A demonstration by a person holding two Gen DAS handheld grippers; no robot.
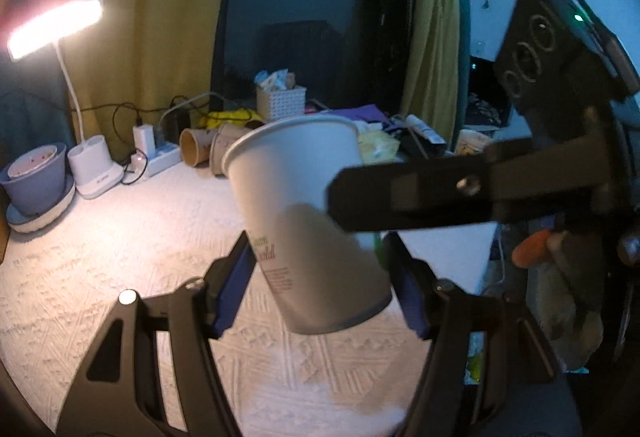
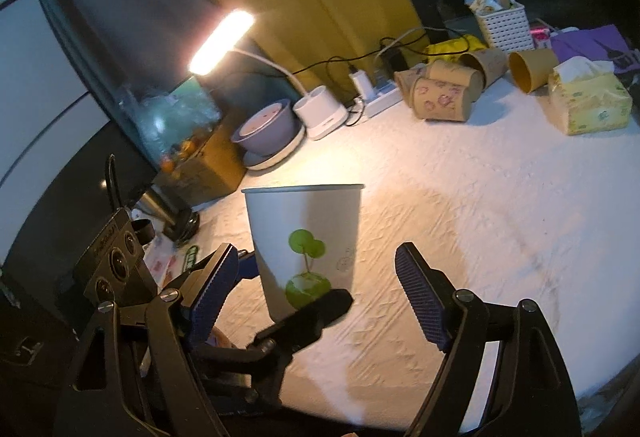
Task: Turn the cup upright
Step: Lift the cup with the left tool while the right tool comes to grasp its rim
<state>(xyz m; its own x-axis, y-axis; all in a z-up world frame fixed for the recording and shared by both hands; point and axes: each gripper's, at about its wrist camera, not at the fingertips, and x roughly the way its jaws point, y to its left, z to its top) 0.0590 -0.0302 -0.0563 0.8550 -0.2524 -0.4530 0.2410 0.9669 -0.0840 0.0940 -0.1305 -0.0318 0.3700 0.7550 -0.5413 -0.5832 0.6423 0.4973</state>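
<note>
— Cup [image 1: 304, 213] status?
— Mouth up, tilted, off the bench [image 1: 100, 277], over its middle. Left gripper [image 1: 320, 297] is clamped on the lower wall, blue pads [image 1: 236, 285] pressing both sides.
— And the right gripper [image 2: 320, 297]?
— Spread wide, gripping nothing; one black finger [image 1: 416, 193] lies across the cup's side in the left view.
— Anything else?
— Lamp [image 2: 220, 41] and bowl [image 2: 268, 129] at the far left corner, brown cups [image 2: 444, 97] and tissue box [image 2: 588, 101] along the far edge.
</note>
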